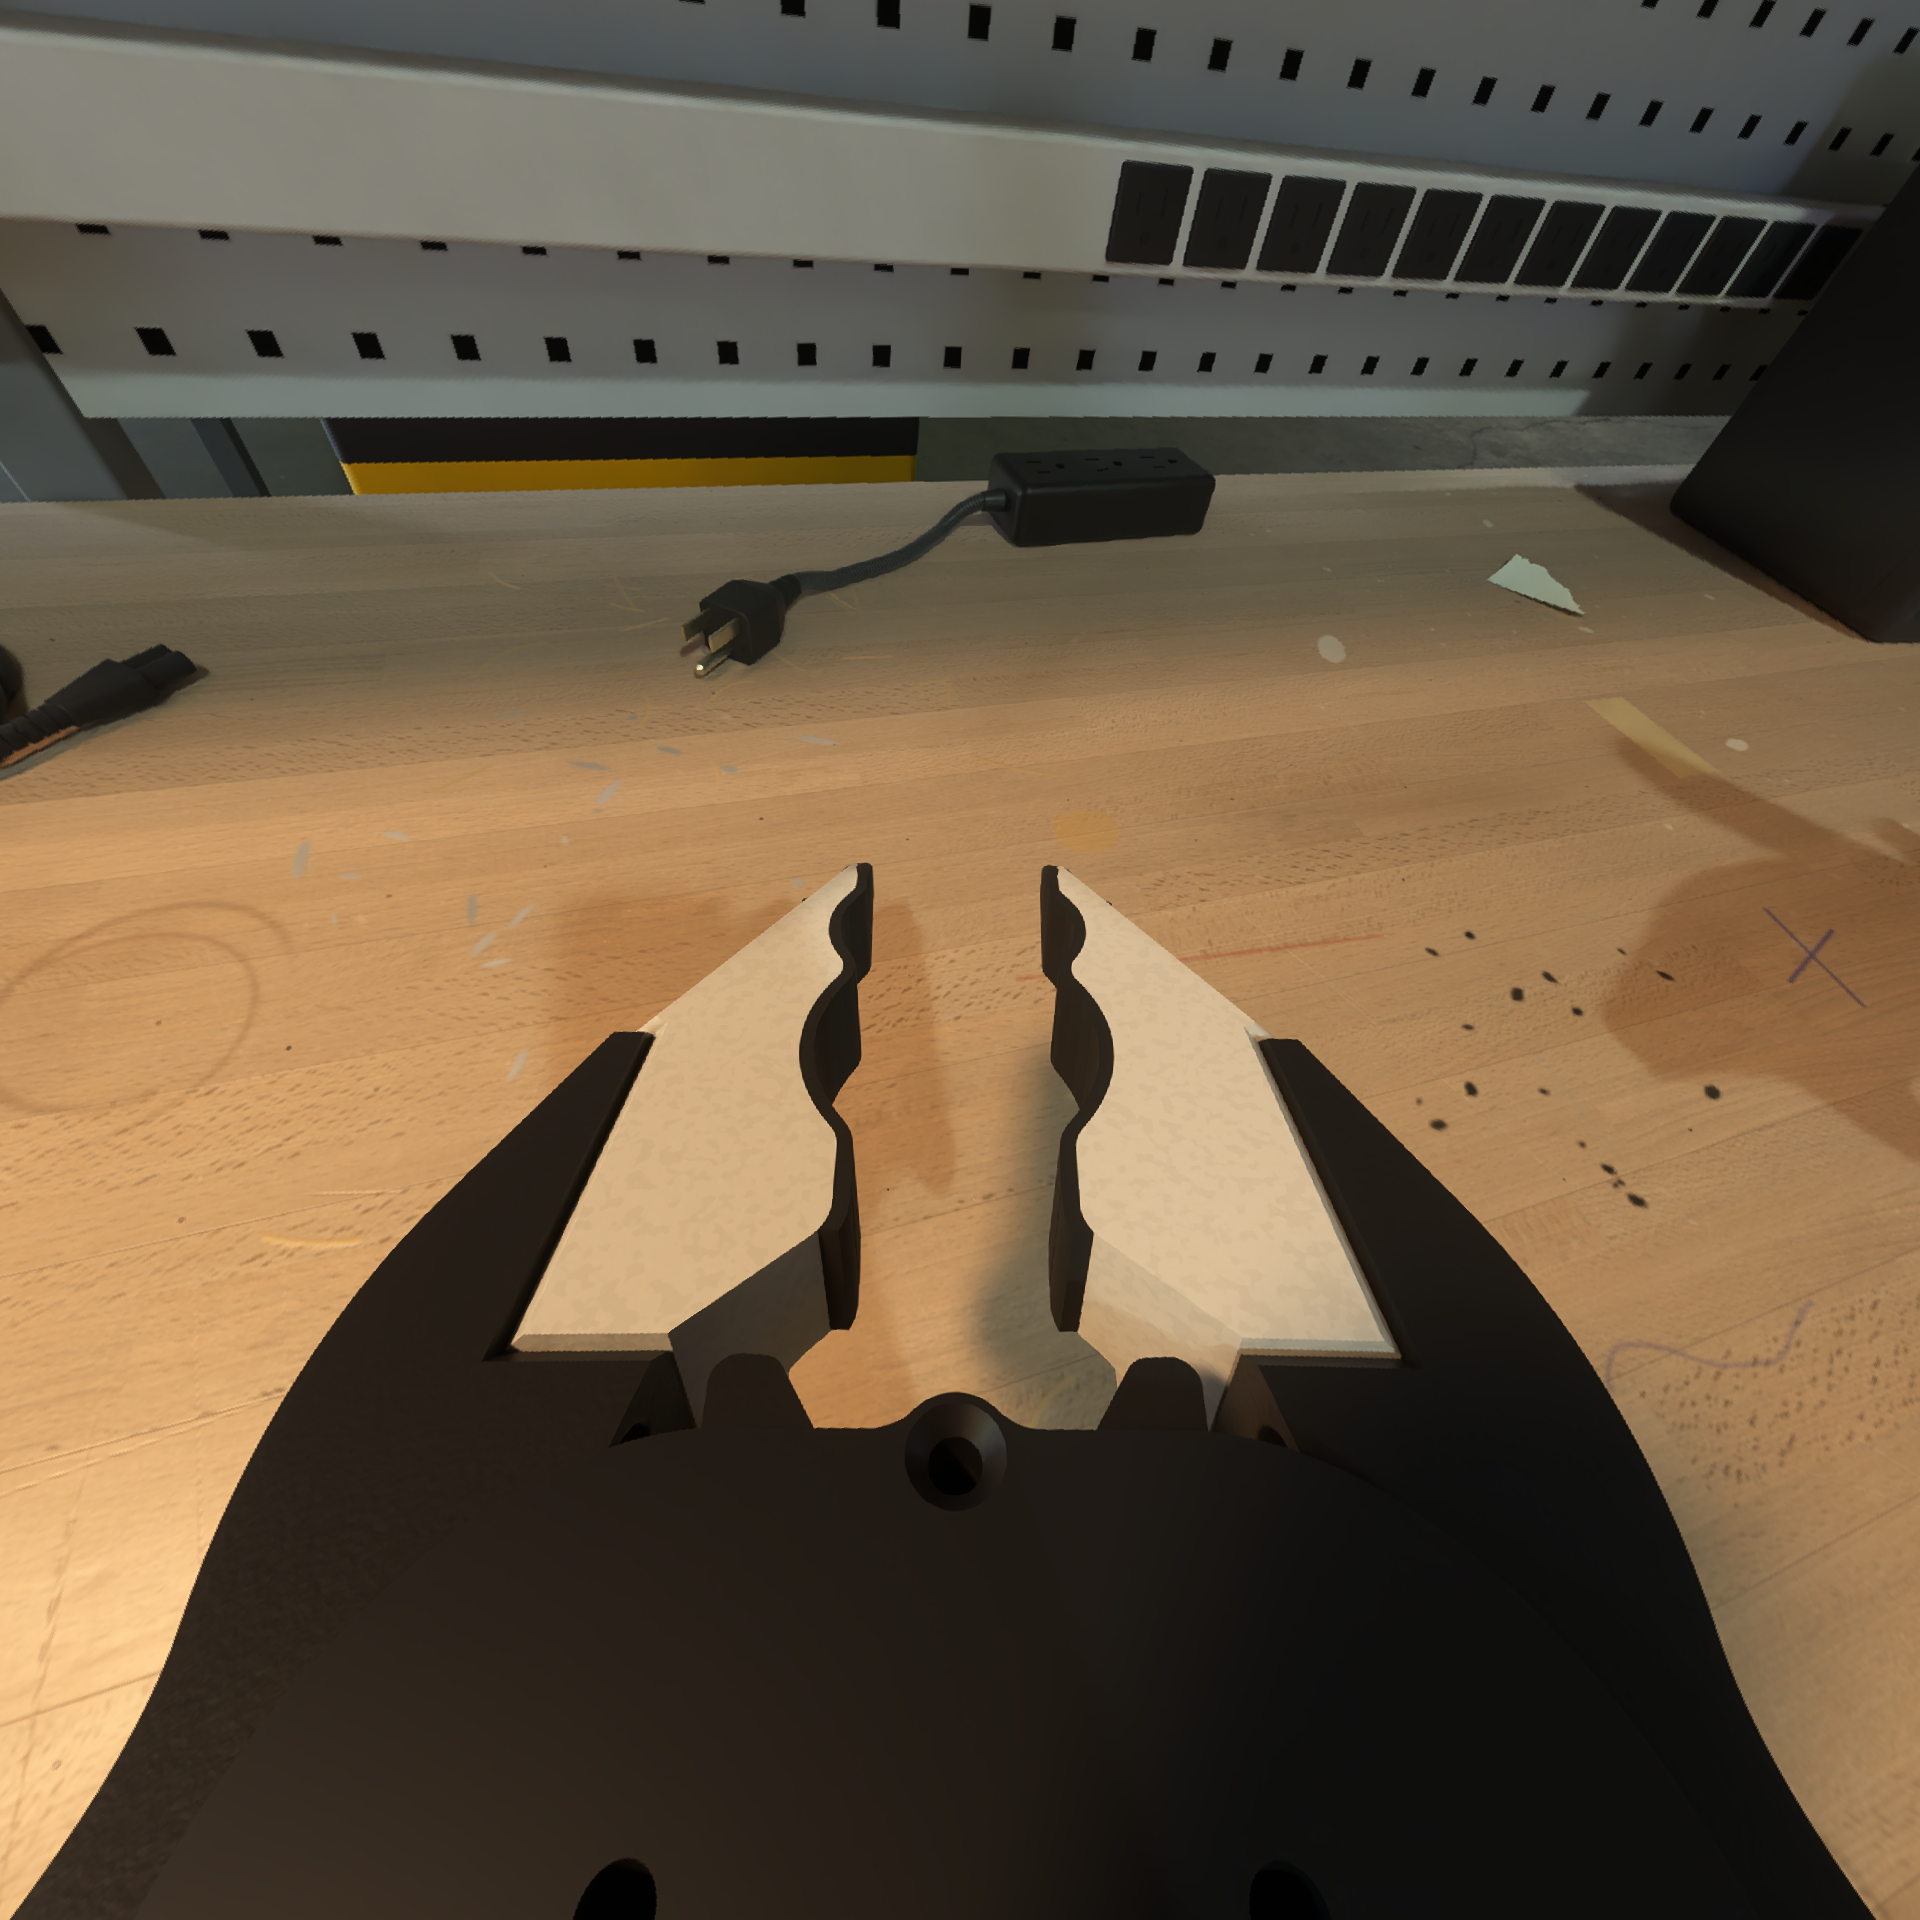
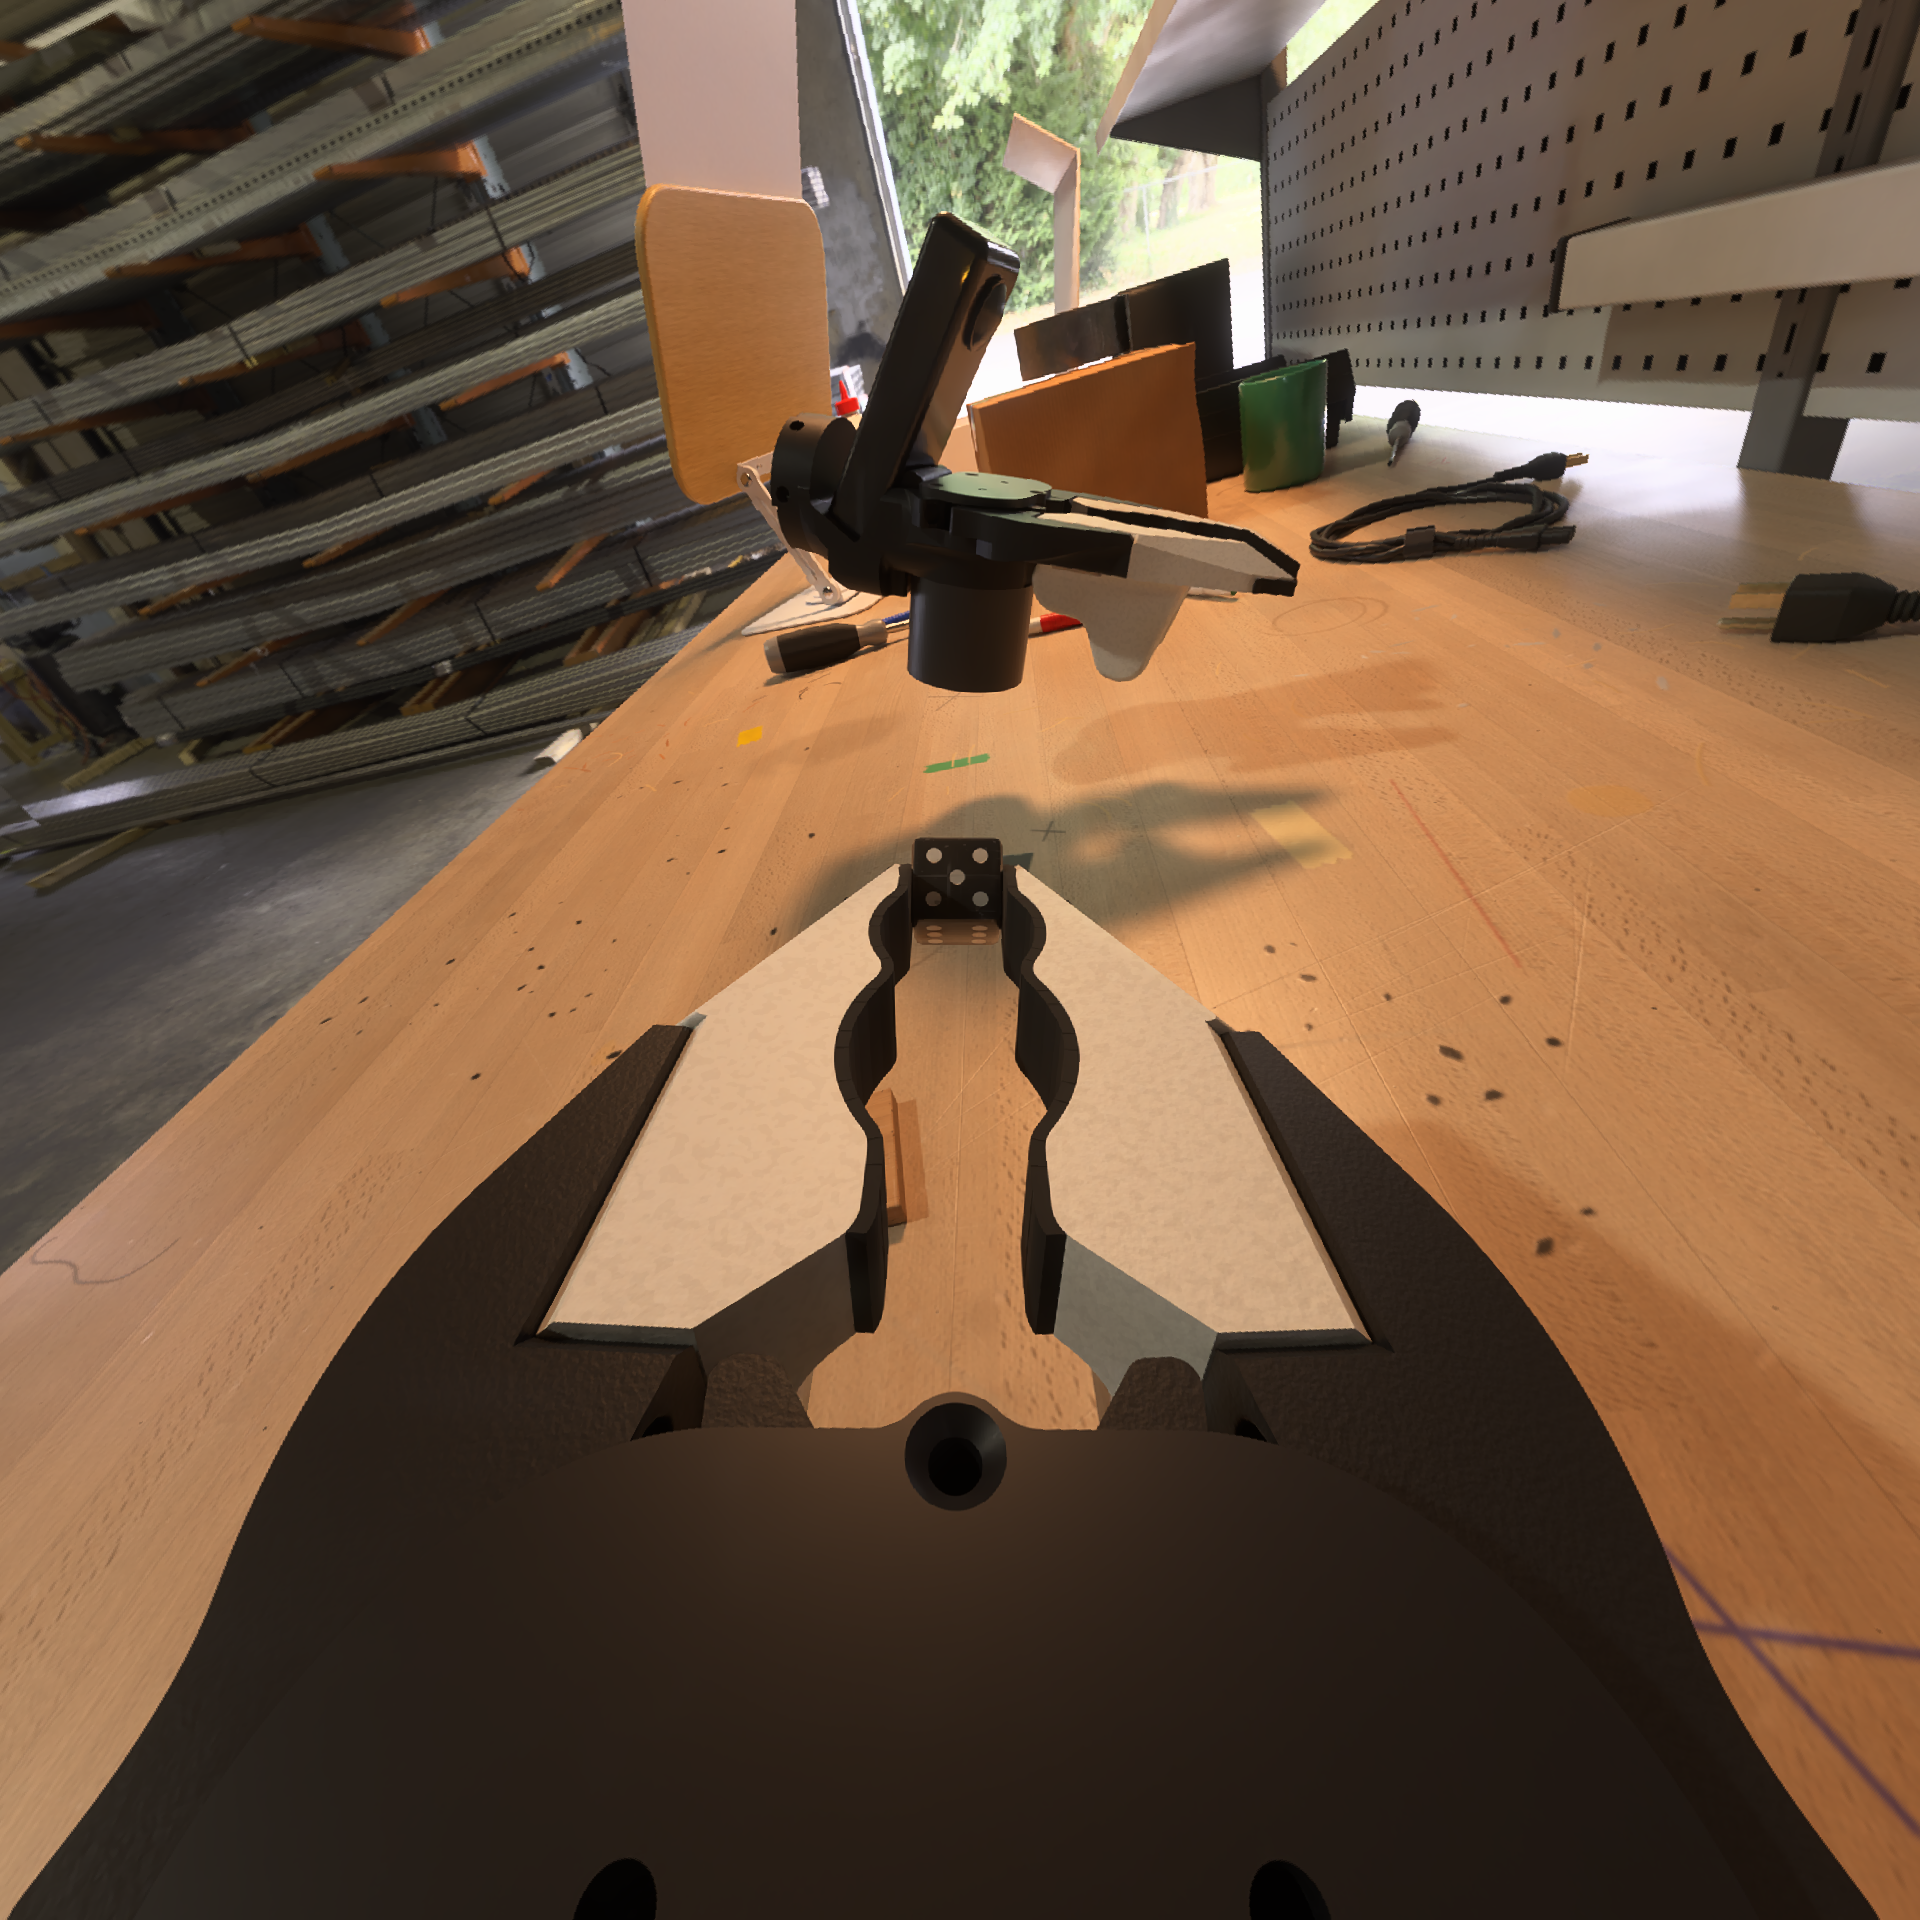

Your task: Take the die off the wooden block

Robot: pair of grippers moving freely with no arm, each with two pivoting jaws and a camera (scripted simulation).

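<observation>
In the right wrist view my right gripper (image 2: pixel 956 883) is shut on a black die (image 2: pixel 958 871) with white pips, held at the fingertips above the wooden bench. A small wooden block (image 2: pixel 904 1162) lies on the bench below, seen through the gap between the fingers, nearer the camera than the die and apart from it. My left gripper (image 1: pixel 956 878) is open and empty over bare bench. It also shows in the right wrist view (image 2: pixel 1273 571), hovering beyond the die and pointing right.
A black power strip (image 1: pixel 1101 497) with its plug (image 1: pixel 727 629) lies near the pegboard wall (image 1: pixel 935 343). A coiled cable (image 2: pixel 1444 520), a green cup (image 2: pixel 1283 426), an orange board (image 2: pixel 1091 436) and a screwdriver (image 2: pixel 831 644) sit farther off. The bench edge (image 2: pixel 582 810) runs along the left.
</observation>
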